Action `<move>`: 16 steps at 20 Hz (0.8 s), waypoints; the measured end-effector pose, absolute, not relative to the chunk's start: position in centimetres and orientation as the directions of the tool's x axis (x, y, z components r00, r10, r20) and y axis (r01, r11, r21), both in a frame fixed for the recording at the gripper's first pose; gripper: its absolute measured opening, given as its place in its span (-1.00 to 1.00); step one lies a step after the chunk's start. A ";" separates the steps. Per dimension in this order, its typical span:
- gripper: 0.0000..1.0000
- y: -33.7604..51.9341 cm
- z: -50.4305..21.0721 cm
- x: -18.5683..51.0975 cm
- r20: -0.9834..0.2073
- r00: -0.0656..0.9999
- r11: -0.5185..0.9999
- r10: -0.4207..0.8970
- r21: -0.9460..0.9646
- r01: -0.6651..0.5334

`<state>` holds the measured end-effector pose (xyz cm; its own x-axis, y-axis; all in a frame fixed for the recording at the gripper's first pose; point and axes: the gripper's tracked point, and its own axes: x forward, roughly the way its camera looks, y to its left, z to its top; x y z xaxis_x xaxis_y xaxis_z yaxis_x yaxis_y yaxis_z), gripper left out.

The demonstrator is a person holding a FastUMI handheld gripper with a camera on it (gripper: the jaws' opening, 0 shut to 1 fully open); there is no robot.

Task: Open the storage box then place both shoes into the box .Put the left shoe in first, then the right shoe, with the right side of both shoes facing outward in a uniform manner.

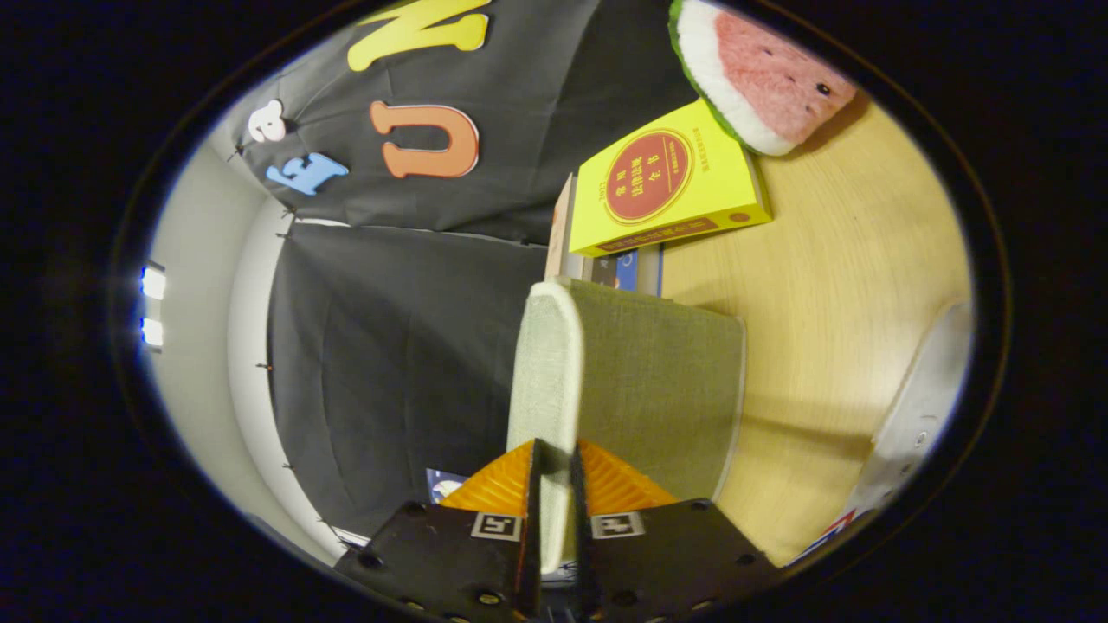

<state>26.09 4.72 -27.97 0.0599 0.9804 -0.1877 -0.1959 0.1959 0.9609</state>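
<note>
Storage box, grey-green fabric with a pale padded lid edge [554,381], sits right at the gripper [554,484], and both fingers are pinched tight on that lid's rim, the edge running away between them! The view is rolled sideways, so the wooden table [831,285] rises beside the fingers. Beyond the box, a yellow book [666,182] and a plush watermelon slice [762,78]. A white shoe [917,424] waits off to the side. Opening step, I'd say: next, swing the lid clear, then release it.
</note>
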 end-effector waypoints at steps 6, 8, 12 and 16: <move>-0.95 4.2 -26.1 25.9 -0.231 0.105 0.250 0.967 0.939 -0.234; -0.96 4.3 -25.2 25.8 -0.255 0.126 0.280 0.959 0.925 -0.257; -0.95 4.6 -21.1 25.1 -0.239 0.145 0.273 0.960 0.916 -0.295; -0.96 6.7 -16.1 24.1 -0.221 0.162 0.265 0.962 0.901 -0.345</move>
